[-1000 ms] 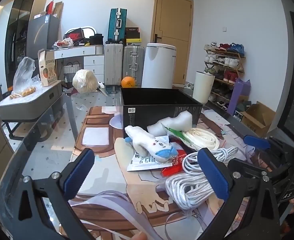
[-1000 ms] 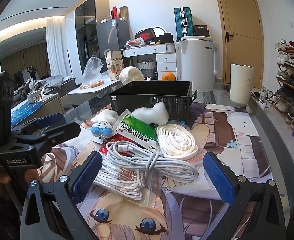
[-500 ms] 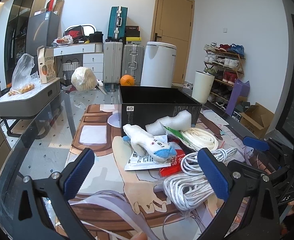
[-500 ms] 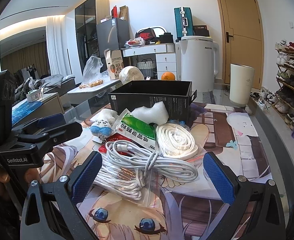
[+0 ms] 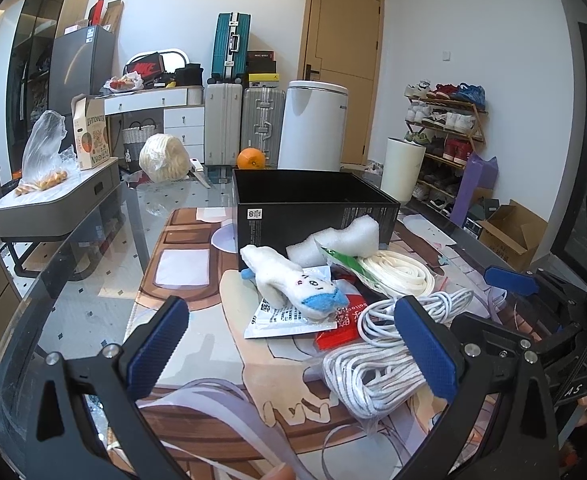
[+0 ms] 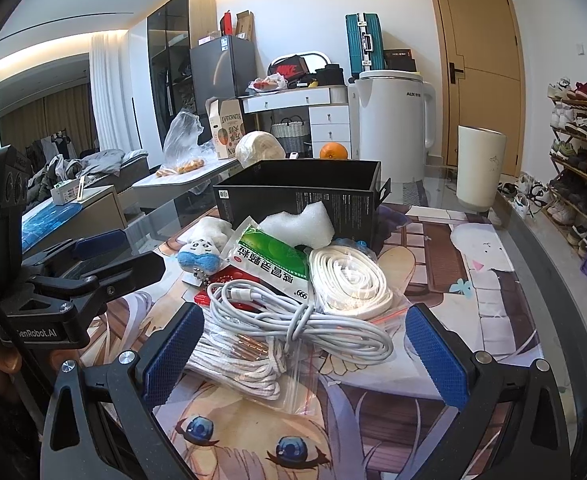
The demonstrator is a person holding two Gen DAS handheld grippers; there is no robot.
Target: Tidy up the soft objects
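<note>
A pile of soft things lies on the printed table mat in front of an open black box (image 5: 313,208) (image 6: 297,196). It holds a white plush toy with a blue mouth (image 5: 293,286) (image 6: 203,246), a white foam piece (image 5: 333,240) (image 6: 297,224), a green-and-white sachet (image 6: 273,260), a coiled flat white cord in a bag (image 5: 397,274) (image 6: 347,280), a grey cable bundle (image 6: 297,320) and a white rope bundle (image 5: 369,372) (image 6: 233,364). My left gripper (image 5: 289,352) is open, empty, just short of the pile. My right gripper (image 6: 301,352) is open, empty, over the cables.
The glass table (image 5: 93,280) carries an orange (image 5: 250,159), a wrapped white ball (image 5: 161,158) and a white cylinder (image 6: 479,168) behind the box. A white bin (image 5: 313,126), suitcases and a shoe rack (image 5: 445,128) stand beyond. The left gripper's body shows at left (image 6: 73,280).
Both grippers have stayed open and nearly still. The left wrist view has shifted slightly, with the pile a little lower and nearer.
</note>
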